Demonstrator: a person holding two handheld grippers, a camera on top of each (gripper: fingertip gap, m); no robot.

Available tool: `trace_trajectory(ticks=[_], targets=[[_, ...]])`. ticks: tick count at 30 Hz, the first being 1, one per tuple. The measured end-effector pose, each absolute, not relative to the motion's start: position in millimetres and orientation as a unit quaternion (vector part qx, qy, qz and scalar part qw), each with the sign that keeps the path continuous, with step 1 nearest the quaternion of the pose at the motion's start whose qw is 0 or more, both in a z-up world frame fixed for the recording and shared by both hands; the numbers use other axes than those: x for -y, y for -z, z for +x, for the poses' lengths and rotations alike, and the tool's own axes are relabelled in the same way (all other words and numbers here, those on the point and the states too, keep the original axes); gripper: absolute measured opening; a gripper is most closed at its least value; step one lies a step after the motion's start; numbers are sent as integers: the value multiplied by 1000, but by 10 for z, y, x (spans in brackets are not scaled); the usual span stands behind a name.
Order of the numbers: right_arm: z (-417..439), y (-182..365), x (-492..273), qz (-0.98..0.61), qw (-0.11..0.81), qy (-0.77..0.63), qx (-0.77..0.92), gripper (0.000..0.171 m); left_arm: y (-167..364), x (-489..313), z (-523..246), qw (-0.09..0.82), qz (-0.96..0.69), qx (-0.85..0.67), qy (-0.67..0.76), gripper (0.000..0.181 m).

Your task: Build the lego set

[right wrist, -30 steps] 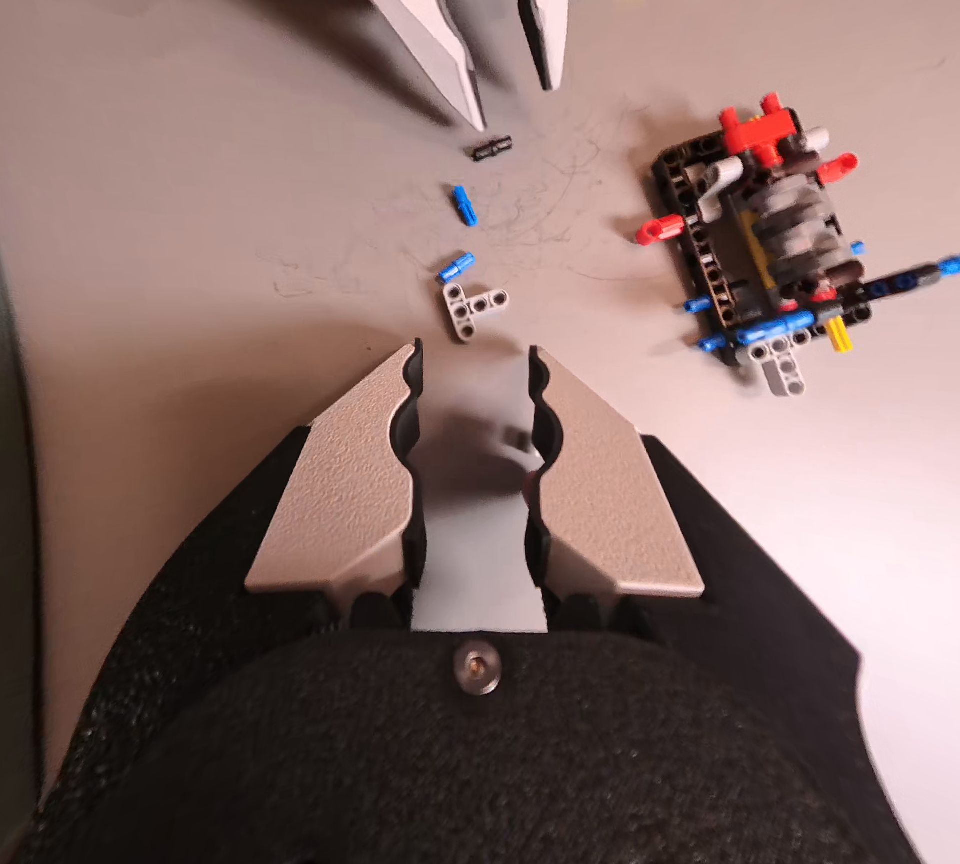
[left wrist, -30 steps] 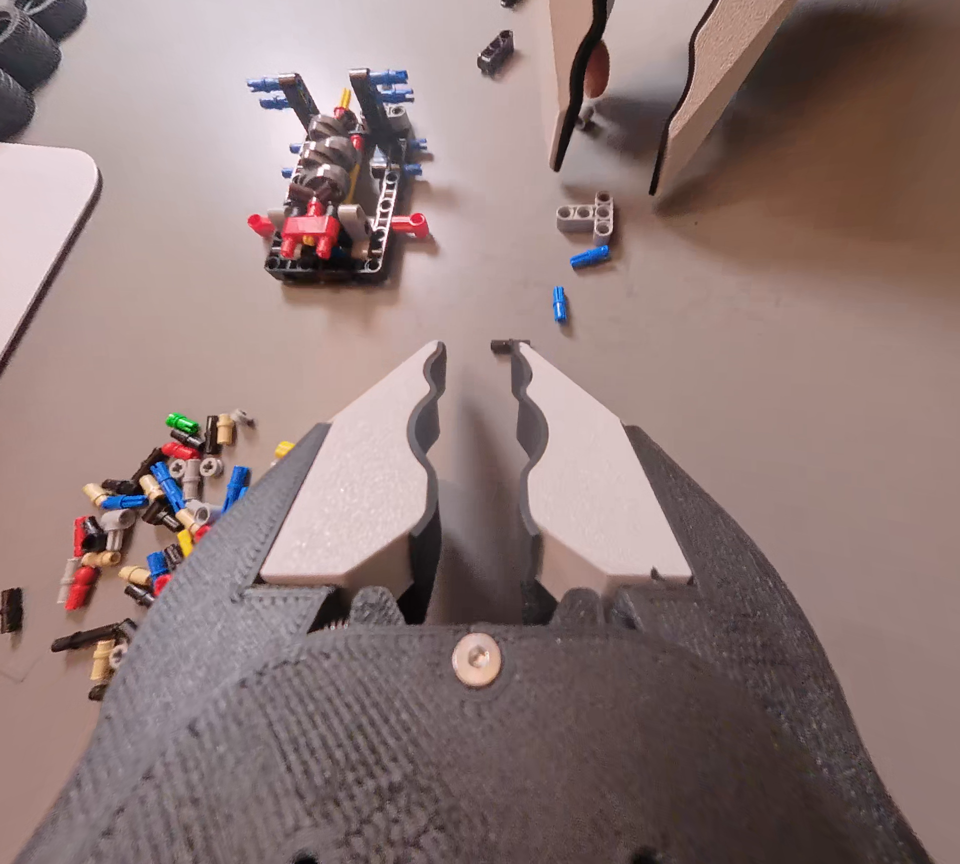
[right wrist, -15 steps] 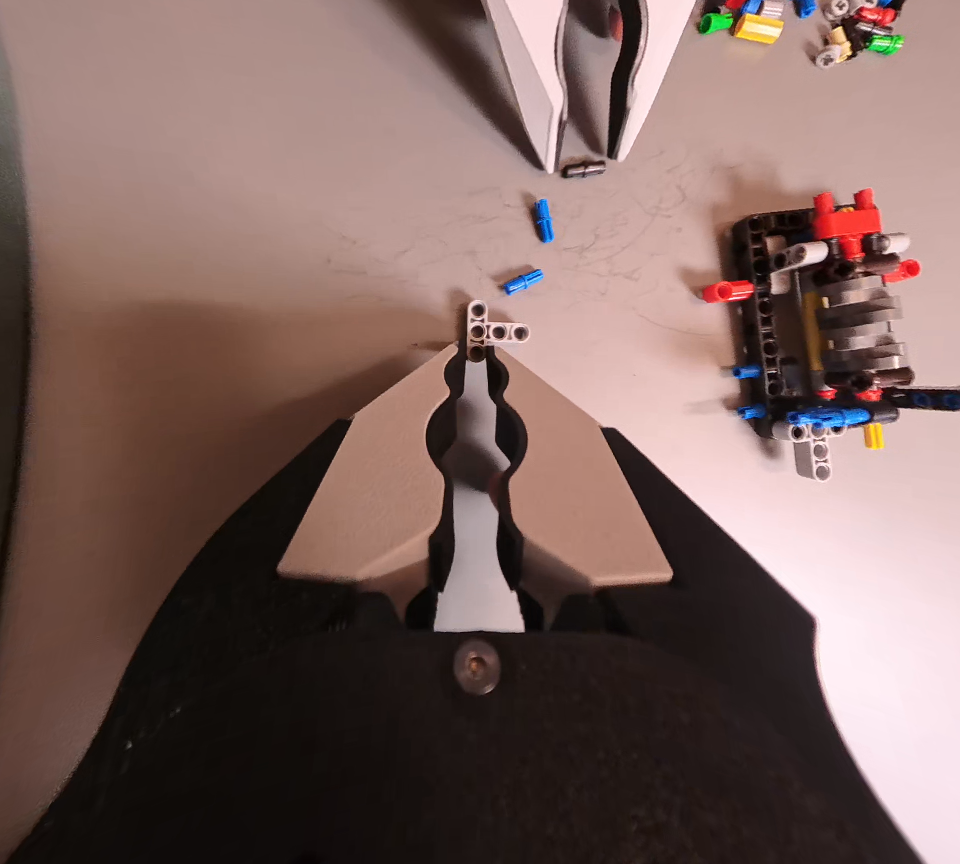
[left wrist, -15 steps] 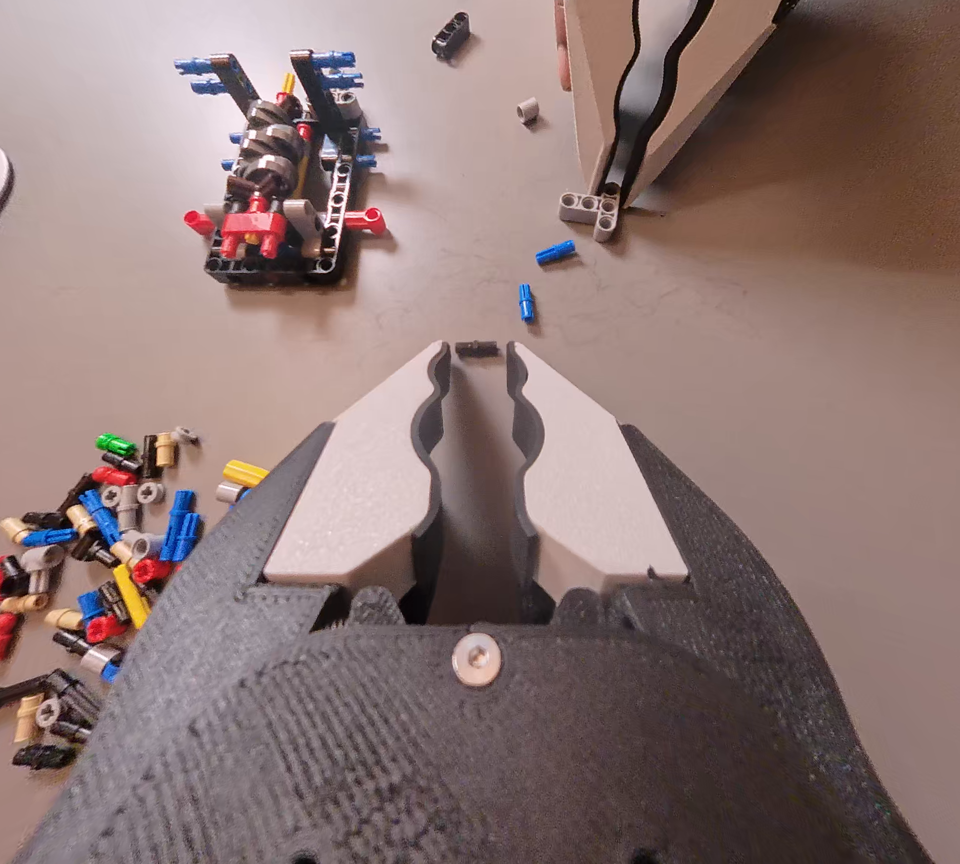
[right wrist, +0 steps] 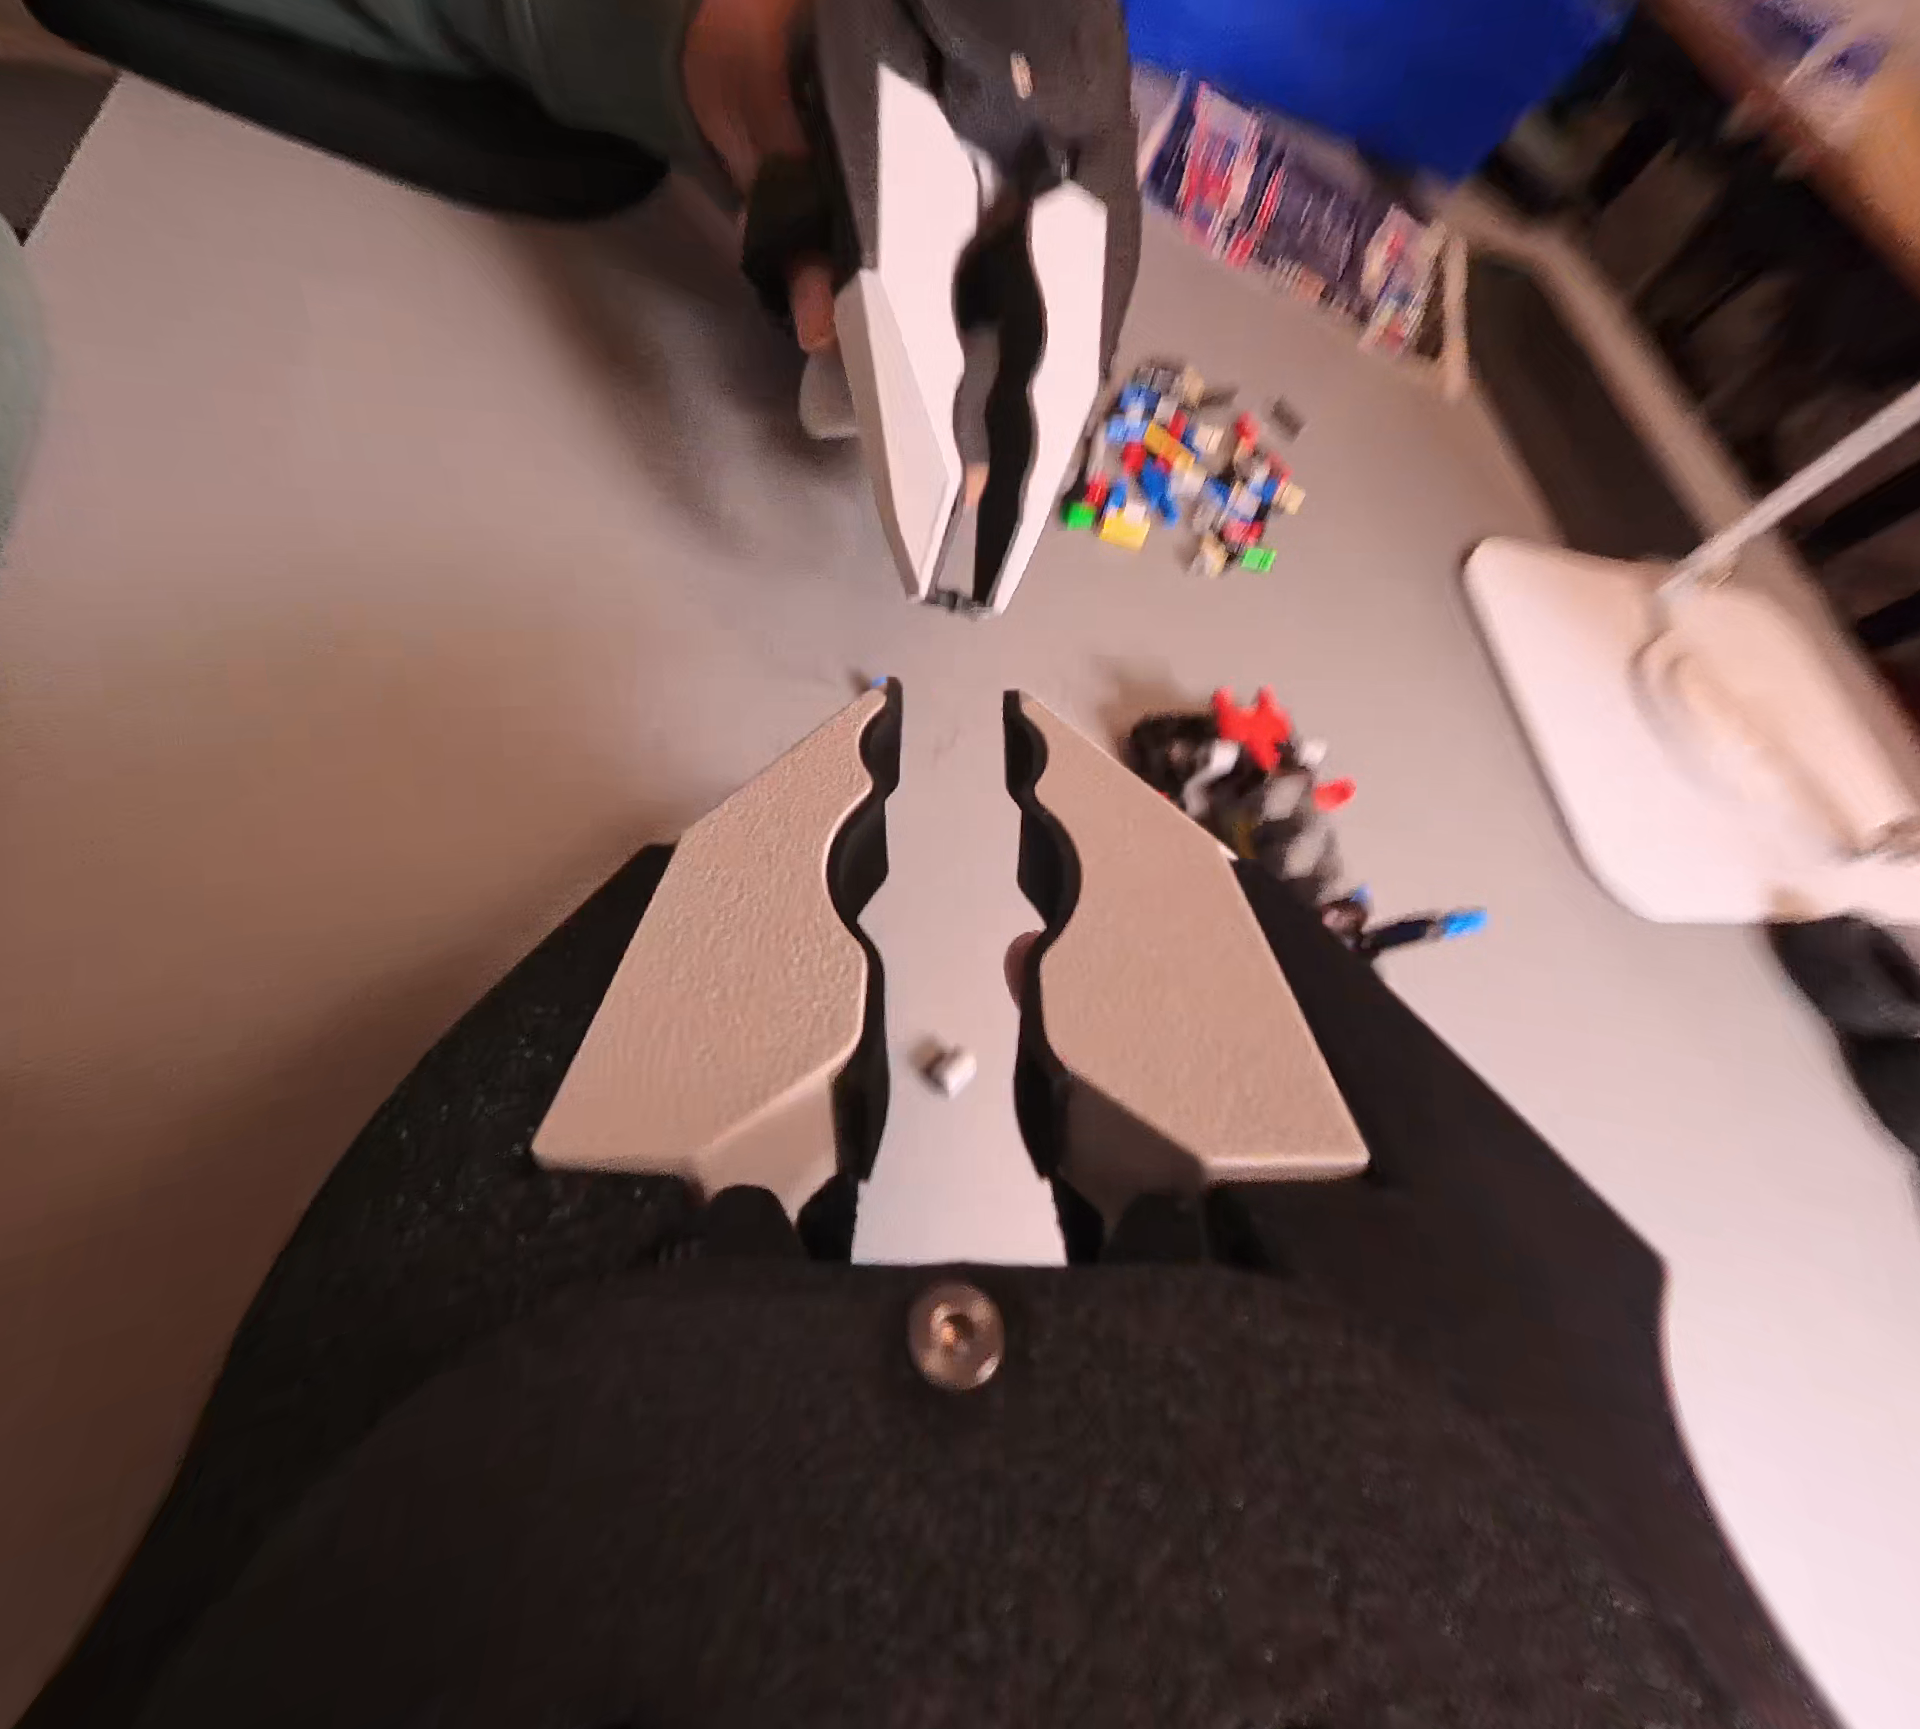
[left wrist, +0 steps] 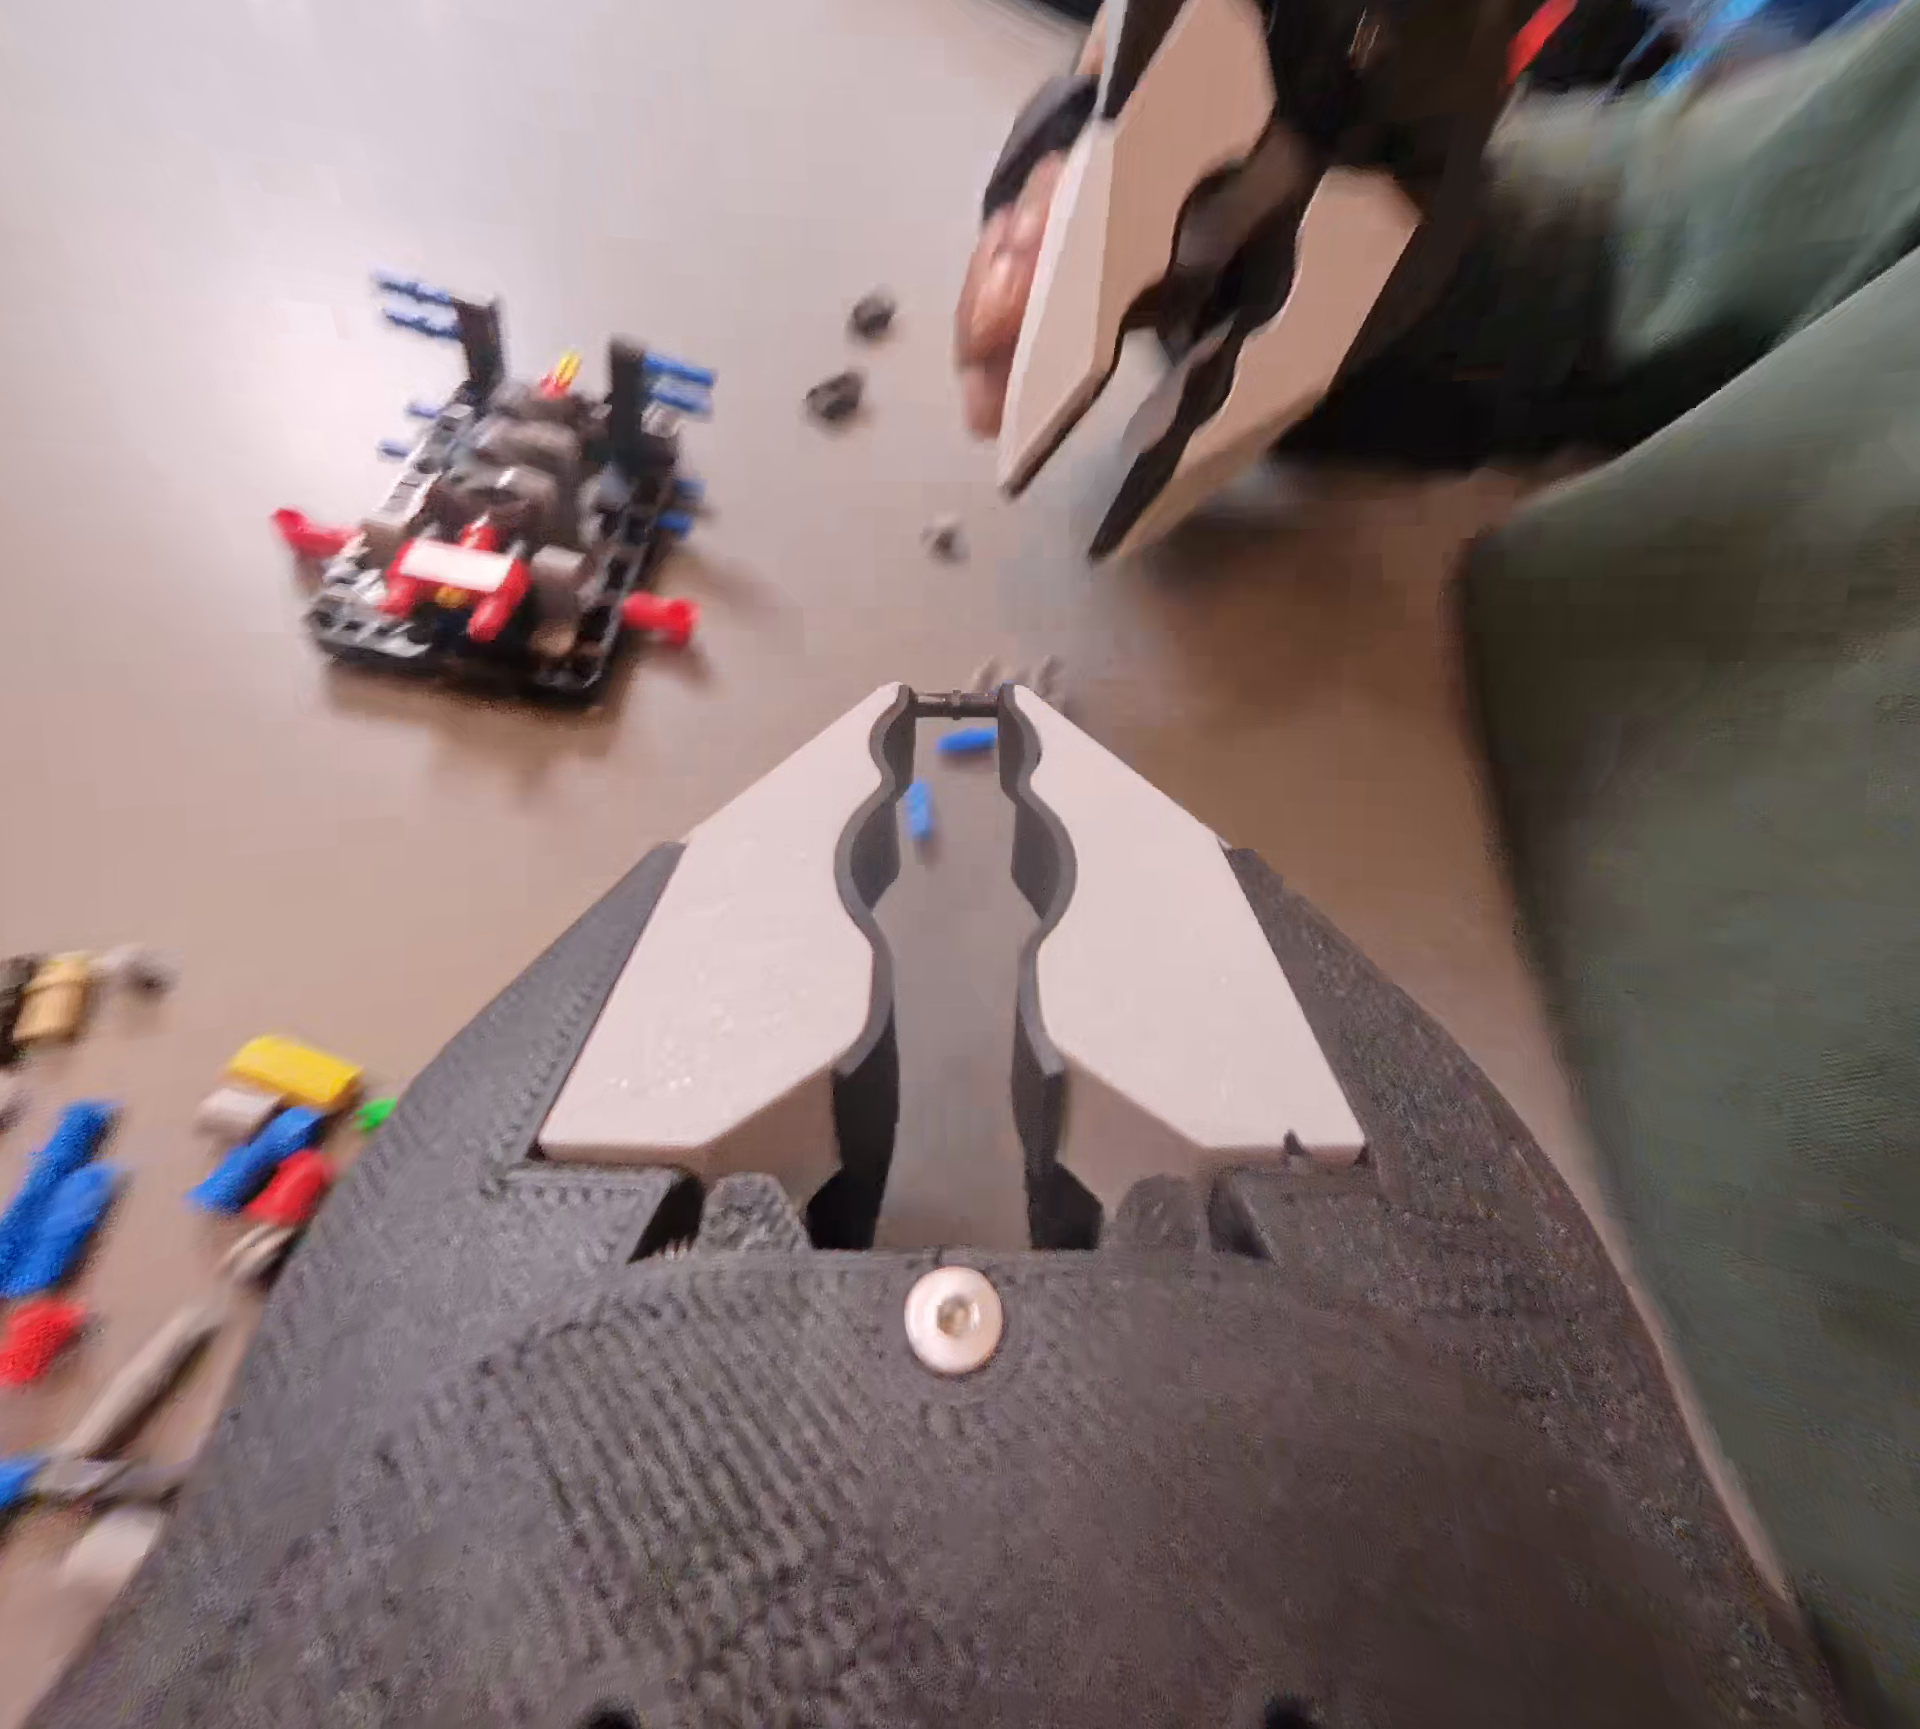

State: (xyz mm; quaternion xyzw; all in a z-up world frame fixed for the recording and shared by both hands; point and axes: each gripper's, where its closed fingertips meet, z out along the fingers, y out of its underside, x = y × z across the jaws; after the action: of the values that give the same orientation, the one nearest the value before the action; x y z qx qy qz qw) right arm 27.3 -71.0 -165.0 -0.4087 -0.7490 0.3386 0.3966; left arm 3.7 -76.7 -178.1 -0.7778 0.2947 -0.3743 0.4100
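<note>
The left tool (left wrist: 956,695) clasped a black pin (left wrist: 948,698) above the tabletop (left wrist: 260,173); the right tool (right wrist: 951,692) was released. The part-built chassis (left wrist: 499,516) sat apart; many loose parts (right wrist: 1184,474) remained.

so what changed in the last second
The left gripper closed its fingers on the small black connector pin and lifted it off the table. The right gripper, briefly shut at the grey T-shaped piece, rose open and empty. The partly built black-framed model stayed put.
</note>
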Motion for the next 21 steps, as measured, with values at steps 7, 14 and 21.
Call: trace_trajectory(ticks=[7, 14, 21], targets=[[220, 1446, 938, -297, 485, -315, 760, 17, 1436, 873, 302, 347, -714, -180, 581, 14], [231, 1448, 952, -296, 485, -312, 761, 3, 1448, 873, 367, 337, -713, -167, 592, 14], [254, 1295, 909, -425, 341, -538, 643, 3, 1297, 884, 339, 425, -693, -237, 532, 18]])
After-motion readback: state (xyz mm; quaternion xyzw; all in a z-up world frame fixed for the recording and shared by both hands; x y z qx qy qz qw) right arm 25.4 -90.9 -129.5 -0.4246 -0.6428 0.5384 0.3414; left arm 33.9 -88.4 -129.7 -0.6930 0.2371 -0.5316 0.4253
